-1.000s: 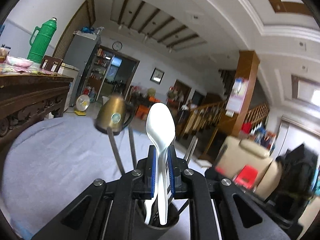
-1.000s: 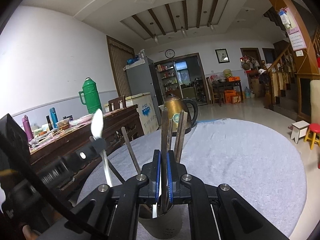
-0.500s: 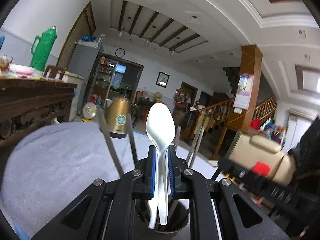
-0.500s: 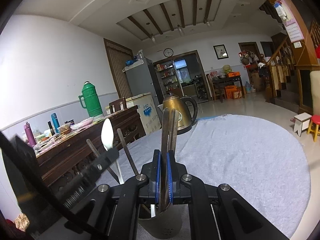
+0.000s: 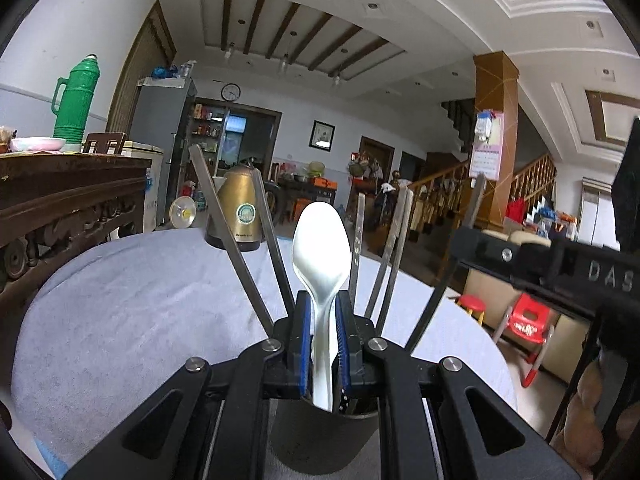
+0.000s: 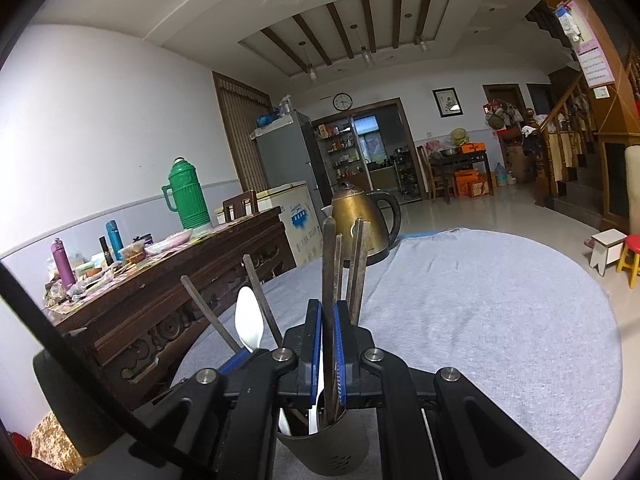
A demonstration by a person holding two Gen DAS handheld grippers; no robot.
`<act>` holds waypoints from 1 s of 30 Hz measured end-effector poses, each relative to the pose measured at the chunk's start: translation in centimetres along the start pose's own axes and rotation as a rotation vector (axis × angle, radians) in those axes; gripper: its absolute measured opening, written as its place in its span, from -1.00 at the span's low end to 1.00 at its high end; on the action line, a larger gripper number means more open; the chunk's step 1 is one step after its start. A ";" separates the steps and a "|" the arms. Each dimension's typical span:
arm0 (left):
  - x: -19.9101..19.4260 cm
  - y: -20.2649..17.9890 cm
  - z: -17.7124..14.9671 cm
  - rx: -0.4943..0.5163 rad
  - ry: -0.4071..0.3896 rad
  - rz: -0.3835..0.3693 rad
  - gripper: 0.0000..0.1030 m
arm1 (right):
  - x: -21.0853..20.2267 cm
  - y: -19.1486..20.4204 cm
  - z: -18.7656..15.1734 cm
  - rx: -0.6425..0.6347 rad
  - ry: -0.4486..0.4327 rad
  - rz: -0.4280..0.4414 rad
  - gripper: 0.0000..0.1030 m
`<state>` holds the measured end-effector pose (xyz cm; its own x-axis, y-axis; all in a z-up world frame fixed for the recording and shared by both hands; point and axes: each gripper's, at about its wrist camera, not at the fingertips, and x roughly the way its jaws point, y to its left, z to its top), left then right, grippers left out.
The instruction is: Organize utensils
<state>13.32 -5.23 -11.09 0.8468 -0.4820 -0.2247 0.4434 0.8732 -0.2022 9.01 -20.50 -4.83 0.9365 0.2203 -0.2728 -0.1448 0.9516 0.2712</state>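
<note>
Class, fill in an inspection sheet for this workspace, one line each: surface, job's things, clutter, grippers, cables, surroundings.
Surface: round table under a grey cloth.
Job's things: dark utensil holder with metal chopsticks; white spoon.
Clutter: brass kettle at the table's far edge.
Grippers: left gripper shut on the white spoon, handle inside the holder; right gripper shut on a dark utensil handle standing in the holder.
Cables: black cable at lower left.
Surroundings: wooden sideboard with green thermos, staircase.

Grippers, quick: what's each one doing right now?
Left gripper: shut on the white spoon.
Right gripper: shut on a metal utensil handle.
</note>
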 end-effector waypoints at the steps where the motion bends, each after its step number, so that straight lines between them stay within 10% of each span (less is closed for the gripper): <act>1: 0.0 -0.1 0.0 0.011 0.014 0.000 -0.70 | 0.0 0.1 0.0 -0.002 0.001 0.001 -0.86; 5: -0.6 -0.4 0.0 0.041 0.037 0.010 0.25 | 0.2 0.7 0.1 -0.024 0.022 0.011 -0.86; 9: -1.5 -0.3 0.6 0.048 0.051 0.019 0.33 | 0.7 1.1 0.0 -0.032 0.052 0.017 -0.57; 12: -1.9 -0.1 1.2 0.046 0.099 0.015 0.47 | 1.0 0.9 -0.1 -0.013 0.068 0.010 0.28; 21: -2.0 2.8 2.6 -0.053 0.309 0.089 0.68 | 0.2 -2.3 0.6 0.116 0.094 0.021 0.31; 30: -3.2 3.2 4.8 -0.024 0.340 0.235 0.68 | -1.8 -4.4 1.4 0.168 0.106 -0.010 0.30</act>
<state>13.40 -0.55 -6.48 0.7773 -0.2691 -0.5687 0.2390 0.9625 -0.1288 8.43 -25.39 -4.28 0.8973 0.2408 -0.3699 -0.0718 0.9066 0.4159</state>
